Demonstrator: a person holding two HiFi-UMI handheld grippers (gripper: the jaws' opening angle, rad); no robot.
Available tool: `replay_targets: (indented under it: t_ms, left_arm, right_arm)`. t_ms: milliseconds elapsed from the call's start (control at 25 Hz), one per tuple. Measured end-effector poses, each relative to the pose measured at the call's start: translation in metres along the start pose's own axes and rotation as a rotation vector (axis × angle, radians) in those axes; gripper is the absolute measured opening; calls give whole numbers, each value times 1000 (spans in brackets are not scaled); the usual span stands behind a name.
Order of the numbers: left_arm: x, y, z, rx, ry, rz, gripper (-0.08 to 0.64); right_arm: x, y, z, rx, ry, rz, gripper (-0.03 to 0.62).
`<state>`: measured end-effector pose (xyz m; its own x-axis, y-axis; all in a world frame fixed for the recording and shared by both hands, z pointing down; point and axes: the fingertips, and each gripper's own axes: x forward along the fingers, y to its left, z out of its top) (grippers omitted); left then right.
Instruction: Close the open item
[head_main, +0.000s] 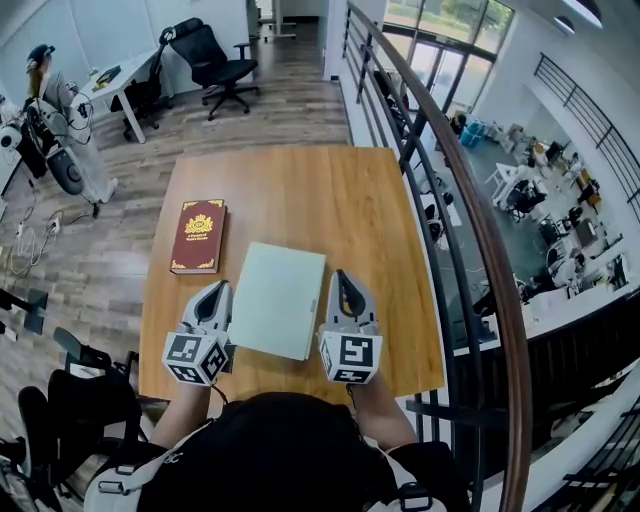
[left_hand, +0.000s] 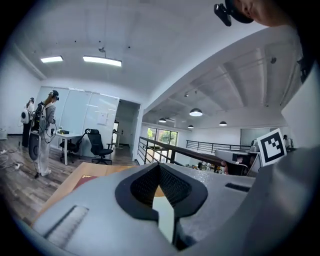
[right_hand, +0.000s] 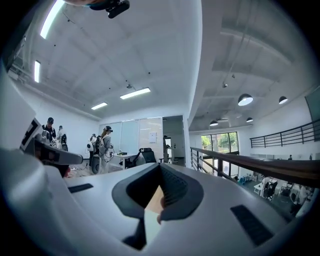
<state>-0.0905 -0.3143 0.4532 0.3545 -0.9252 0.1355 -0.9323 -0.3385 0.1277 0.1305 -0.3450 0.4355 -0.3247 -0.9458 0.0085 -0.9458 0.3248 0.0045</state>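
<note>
The left gripper (head_main: 217, 290) and right gripper (head_main: 341, 278) are both pinched together with nothing between them, one on either side of a pale laptop (head_main: 278, 298). The laptop lies flat with its lid down on the wooden surface (head_main: 300, 180). A red book (head_main: 198, 236) lies beyond, on the left.

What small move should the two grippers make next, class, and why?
Probably just draw both grippers back toward the person: nothing seems left to close. The pale flat item lies shut on the table, the red book beside it is closed too, and the left gripper and right gripper, jaws together and empty, sit either side of the item.
</note>
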Motion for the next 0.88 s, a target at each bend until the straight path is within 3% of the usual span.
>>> replay_targets:
  t_ms: [240, 600, 880]
  left_arm:
    - [1, 1, 2, 2, -7, -7, 2]
    - [-1, -2, 2, 4, -1, -11, 2]
    - [-7, -8, 1, 63, 1, -4, 2]
  right_arm:
    - [-3, -3, -2, 17, 22, -12, 5]
    - [-10, -9, 6, 11, -33, -28, 5]
    - [-17, -7, 2, 15, -21, -22, 5]
